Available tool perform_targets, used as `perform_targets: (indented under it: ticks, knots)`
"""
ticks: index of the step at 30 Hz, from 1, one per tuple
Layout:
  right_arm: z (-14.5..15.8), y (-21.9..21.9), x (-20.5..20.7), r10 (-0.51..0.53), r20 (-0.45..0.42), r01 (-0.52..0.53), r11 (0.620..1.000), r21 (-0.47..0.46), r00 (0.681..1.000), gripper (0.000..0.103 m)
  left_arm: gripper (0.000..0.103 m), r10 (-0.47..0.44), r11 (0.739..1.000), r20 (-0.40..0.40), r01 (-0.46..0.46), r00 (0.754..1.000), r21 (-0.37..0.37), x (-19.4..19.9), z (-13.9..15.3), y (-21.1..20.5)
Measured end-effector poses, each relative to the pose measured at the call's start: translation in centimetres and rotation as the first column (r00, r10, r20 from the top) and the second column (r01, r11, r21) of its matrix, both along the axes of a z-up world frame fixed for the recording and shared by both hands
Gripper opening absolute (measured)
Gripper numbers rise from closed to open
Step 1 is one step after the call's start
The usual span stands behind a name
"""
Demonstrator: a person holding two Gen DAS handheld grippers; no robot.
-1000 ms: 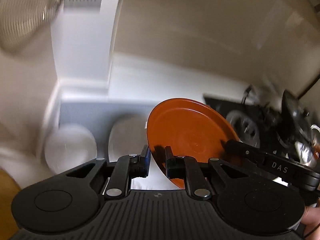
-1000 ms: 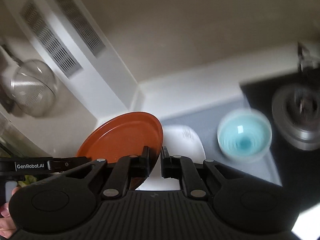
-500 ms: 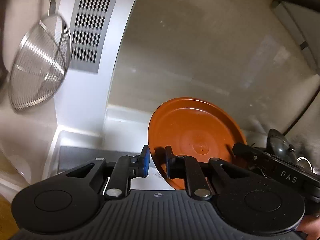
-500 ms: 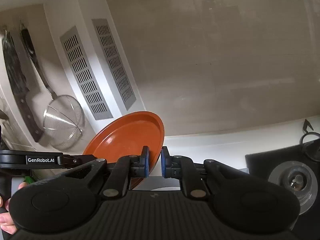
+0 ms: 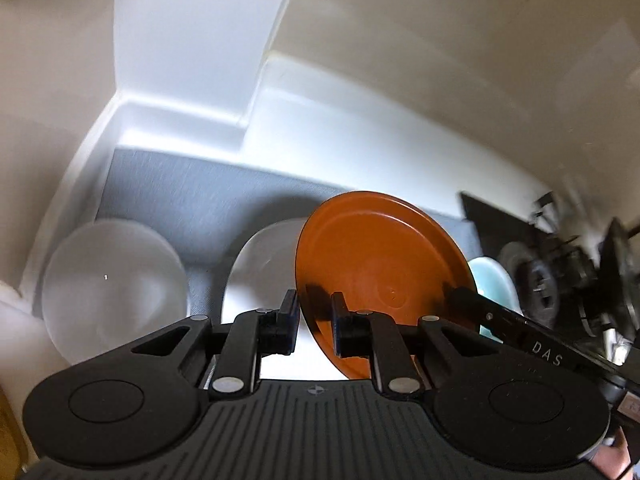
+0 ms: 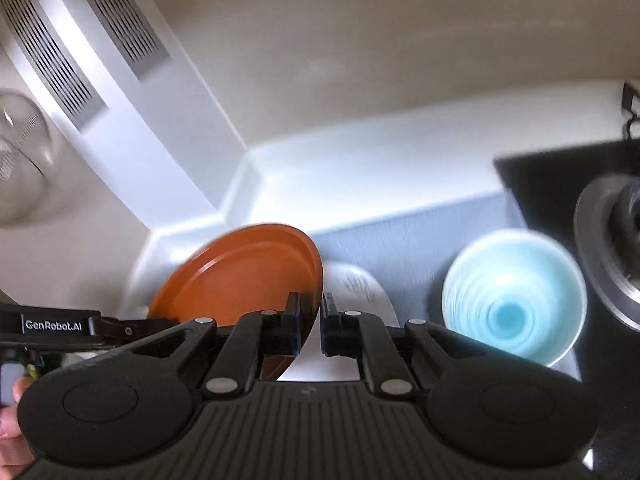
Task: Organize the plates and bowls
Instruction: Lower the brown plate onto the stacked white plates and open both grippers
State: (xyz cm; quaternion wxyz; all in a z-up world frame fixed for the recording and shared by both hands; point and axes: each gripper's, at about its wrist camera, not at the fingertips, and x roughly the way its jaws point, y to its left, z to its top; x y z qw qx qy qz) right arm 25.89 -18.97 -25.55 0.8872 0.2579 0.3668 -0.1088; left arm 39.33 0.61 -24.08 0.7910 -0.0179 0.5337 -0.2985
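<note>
An orange plate (image 5: 380,264) is held up in the air between both grippers, tilted on edge. My left gripper (image 5: 314,326) has its jaws closed on one rim; my right gripper (image 6: 310,322) has its jaws closed on the opposite rim of the plate (image 6: 244,272). Below lie a white oval plate (image 5: 260,264), also in the right wrist view (image 6: 360,292), a white round bowl (image 5: 112,280) to the left, and a light blue bowl (image 6: 512,296) to the right, all on a grey mat (image 5: 192,200).
The mat sits in a white counter corner with a white pillar (image 6: 132,112) with vent slots. A black stove (image 5: 560,264) with burner (image 6: 608,248) lies right. A metal strainer (image 6: 20,160) hangs on the left wall.
Both grippers with the orange plate have tilted back down from the wall towards the counter; the mat, white dishes and blue bowl are in view again.
</note>
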Motion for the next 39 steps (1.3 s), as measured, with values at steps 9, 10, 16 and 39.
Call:
perform_targets:
  ticks: [9,10,16,39]
  knots:
    - [-3.5,1.1,0.8,0.033,-0.049,-0.036,0.998,-0.058,0.998,0.010,0.016,0.024,0.999,-0.025,-0.024,0.999,0.026,1.0,-3.8,-0.2]
    - [-3.8,1.4,1.2,0.039,-0.054,-0.043,0.996,-0.073,0.998,0.011,0.016,0.025,0.999,-0.028,-0.024,0.999,0.028,0.9,-4.2,-0.1]
    - [-5.1,1.7,1.1,0.031,-0.094,-0.042,0.993,-0.111,0.995,0.011,0.016,0.021,0.999,-0.042,-0.020,0.999,0.037,1.1,-5.6,-0.6]
    - [-3.3,2.1,-1.4,0.060,-0.057,-0.068,0.988,-0.137,0.997,0.103,0.101,-0.071,0.979,0.116,0.046,0.991,0.199,-2.5,-3.0,-1.3]
